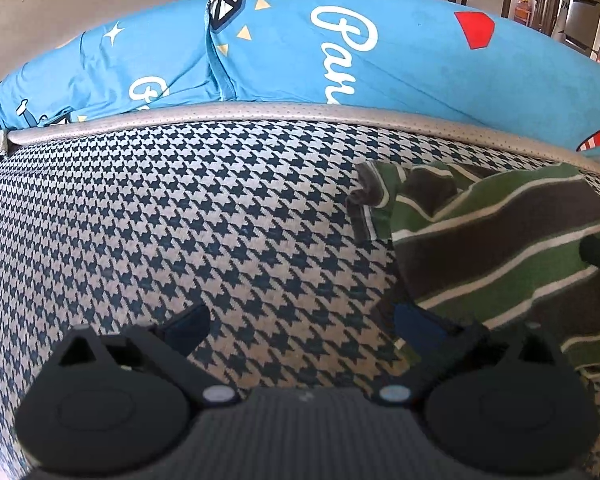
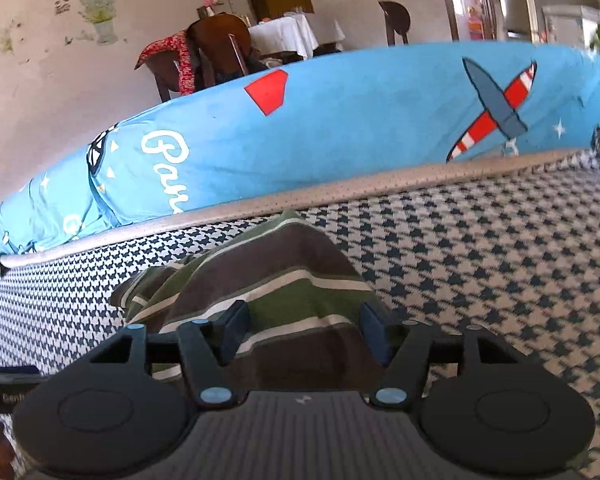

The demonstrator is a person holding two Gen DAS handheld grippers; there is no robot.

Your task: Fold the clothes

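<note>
Houndstooth upholstery (image 1: 180,220) fills both of my views, a cushioned seat edged by a beige piped rim (image 1: 260,114). Beyond the rim lies a bright blue printed cover (image 1: 380,64) bearing white script, a red shape and an aeroplane.

My task's striped garment (image 1: 500,236), green, brown and white, lies bunched on the seat near that rim. My left gripper (image 1: 300,326) has its fingers spread wide over bare houndstooth, holding nothing; its right finger sits just at the garment's edge. My right gripper (image 2: 304,332) has its fingers partly apart, straddling the garment's near fold without pinching it.

Only my right view shows the room behind: a white-clothed dining table (image 2: 292,32), wooden chairs (image 2: 220,48) and wall stickers. Only my left view shows the garment's crumpled far-left corner.
</note>
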